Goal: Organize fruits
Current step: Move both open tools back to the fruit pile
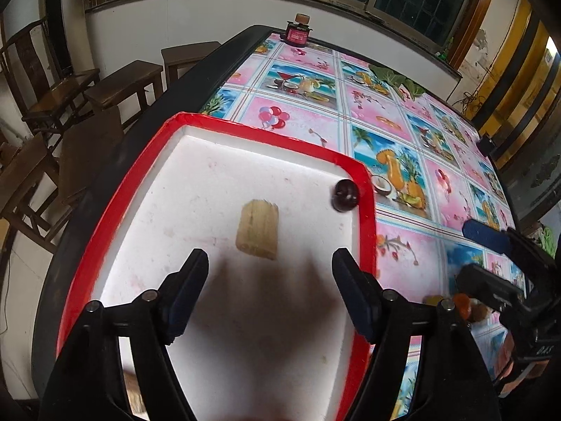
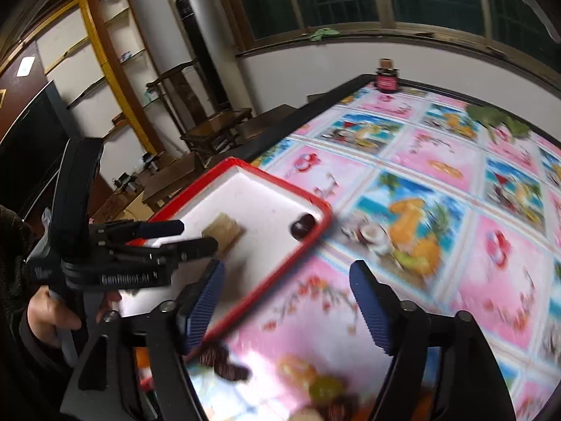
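A white foam tray with a red rim [image 1: 366, 217] lies on the table; it also shows in the right wrist view [image 2: 280, 184]. In it lie a pale yellow cut piece [image 1: 258, 231] [image 2: 224, 232] and a dark round fruit [image 1: 345, 195] [image 2: 303, 225] at its right corner. My left gripper [image 1: 270, 263] is open and empty above the tray, just short of the yellow piece; it shows from the side in the right wrist view [image 2: 196, 236]. My right gripper [image 2: 287, 277] is open and empty over the tablecloth by the tray's right rim. Blurred loose fruits [image 2: 322, 386] lie below it.
The table has a pink and blue fruit-print cloth [image 1: 385, 112]. A small dark red jar [image 1: 297, 33] stands at the far edge. Wooden chairs and stools [image 1: 115, 91] stand left of the table. An orange fruit [image 1: 463, 303] lies right of the tray.
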`<state>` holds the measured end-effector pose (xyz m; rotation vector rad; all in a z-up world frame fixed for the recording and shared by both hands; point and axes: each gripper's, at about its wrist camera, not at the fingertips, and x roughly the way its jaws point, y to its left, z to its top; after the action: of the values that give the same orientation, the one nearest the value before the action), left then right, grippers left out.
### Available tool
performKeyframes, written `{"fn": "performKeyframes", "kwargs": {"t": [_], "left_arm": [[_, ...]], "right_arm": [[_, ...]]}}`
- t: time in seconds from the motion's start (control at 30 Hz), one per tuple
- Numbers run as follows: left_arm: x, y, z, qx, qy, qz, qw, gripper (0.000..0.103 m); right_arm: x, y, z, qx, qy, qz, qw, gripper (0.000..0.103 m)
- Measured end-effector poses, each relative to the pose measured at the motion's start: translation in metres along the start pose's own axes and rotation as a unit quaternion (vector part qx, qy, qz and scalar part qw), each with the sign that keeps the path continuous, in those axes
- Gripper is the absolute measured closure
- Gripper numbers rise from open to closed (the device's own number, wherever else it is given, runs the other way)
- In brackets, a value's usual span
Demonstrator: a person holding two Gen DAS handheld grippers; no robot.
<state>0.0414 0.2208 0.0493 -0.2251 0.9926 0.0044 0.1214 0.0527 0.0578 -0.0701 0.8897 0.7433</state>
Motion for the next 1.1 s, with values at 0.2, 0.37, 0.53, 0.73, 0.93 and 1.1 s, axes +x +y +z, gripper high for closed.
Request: {"fn": "performKeyframes", "kwargs": {"t": [0.2,0.37,0.53,0.73,0.93,1.1], "left_arm": [[-0.013,-0.015,-0.013,0.01,-0.005,-0.002,0.9999,0.03],[-0.023,-0.026,-0.022,0.012,-0.01,-0.009,0.9998,0.03],[-0.034,-0.039,-0.031,0.021,-0.016,-0.016,0.9995,0.03],[-0.043,-0.054,-0.041,0.03,-0.021,-0.029,0.9989,0.029],[-0.042,-0.073,-0.049,0.044,-0.015,-0.045,0.9979,0.029],[-0.038,-0.09,-0.059,0.057,-0.004,-0.057,0.9967,0.029]], "right_arm": [[-0.034,-0.003,-0.035,0.011,-0.009,-0.007,1.0,0.026],[-0.062,-0.008,-0.057,0.024,-0.022,-0.008,0.999,0.026],[-0.086,-0.018,-0.082,0.04,-0.027,-0.014,0.999,0.024],[-0.114,-0.032,-0.118,0.064,-0.026,-0.034,0.997,0.024],[-0.128,-0.046,-0.137,0.086,-0.029,-0.051,0.995,0.024],[-0.13,-0.054,-0.145,0.095,-0.027,-0.064,0.993,0.024]]}}
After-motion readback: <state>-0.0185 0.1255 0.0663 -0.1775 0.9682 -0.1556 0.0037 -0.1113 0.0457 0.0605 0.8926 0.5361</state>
